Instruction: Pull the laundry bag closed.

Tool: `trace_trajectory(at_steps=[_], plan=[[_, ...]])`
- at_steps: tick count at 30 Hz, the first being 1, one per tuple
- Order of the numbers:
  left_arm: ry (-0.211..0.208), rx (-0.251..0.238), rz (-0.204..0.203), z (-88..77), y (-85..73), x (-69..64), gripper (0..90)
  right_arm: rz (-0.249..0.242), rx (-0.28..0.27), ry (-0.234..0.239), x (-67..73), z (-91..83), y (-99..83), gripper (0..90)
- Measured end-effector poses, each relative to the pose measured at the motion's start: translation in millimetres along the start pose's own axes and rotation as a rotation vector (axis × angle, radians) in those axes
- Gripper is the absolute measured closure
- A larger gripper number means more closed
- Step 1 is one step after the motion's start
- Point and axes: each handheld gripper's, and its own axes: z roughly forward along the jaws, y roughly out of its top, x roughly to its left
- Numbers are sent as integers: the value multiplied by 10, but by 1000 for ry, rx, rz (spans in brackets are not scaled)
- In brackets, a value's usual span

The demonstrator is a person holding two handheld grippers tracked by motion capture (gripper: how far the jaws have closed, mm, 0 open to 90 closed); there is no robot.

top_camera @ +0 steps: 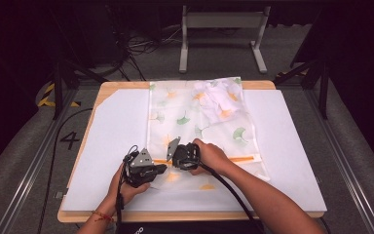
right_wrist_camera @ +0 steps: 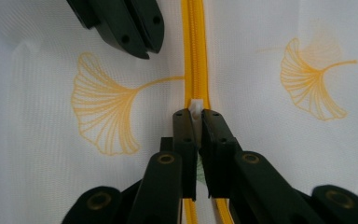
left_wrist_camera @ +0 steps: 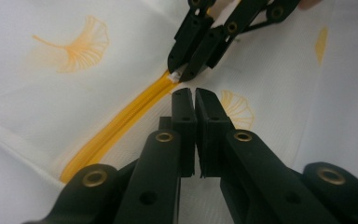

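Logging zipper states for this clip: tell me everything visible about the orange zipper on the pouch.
The orange zipper runs straight across the near part of a sheer white pouch printed with ginkgo leaves, which lies flat on the white table mat. Its two plastic-looking tracks appear joined ahead of a small white slider. The right gripper is shut on that slider. The left gripper is shut beside the zipper, apparently on the fabric; whether it touches the zipper is unclear.

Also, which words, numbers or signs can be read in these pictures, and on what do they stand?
"4": black numeral on the grey floor, left of the table.
White lettering on the black object at the table's near edge: too small to read.
The leaf-print bag: no text.
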Motion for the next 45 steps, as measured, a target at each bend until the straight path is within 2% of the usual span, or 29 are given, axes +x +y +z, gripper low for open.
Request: trace_trajectory(at_steps=[4,6,14,19,23,29,30,35,41,43,45], plan=[[27,56,-41,34,-89,95,900,-4,3,1,9,9,34,847],[15,49,-62,27,-116,130,900,-6,4,-2,19,25,43,847],[30,56,-64,23,-123,124,900,0,29,-10,3,6,7,848],[17,47,-72,17,-143,149,900,-1,37,-15,1,-28,-77,848],[3,39,-89,14,-156,167,900,17,55,-14,-18,-90,-187,848],[-2,34,-91,13,-163,178,900,40,73,-35,-47,-250,-449,848],[-5,31,-101,14,-166,178,900,47,78,-42,-46,-269,-487,848],[-3,28,-110,7,-176,182,900,71,78,-64,-49,-435,-778,848],[-5,25,-119,-1,-187,198,900,137,90,-90,-76,-639,-1182,848],[-6,24,-120,-2,-188,199,900,146,93,-89,-85,-675,-1249,848],[-10,22,-125,-2,-193,201,900,175,102,-109,-97,-752,-1404,848]])
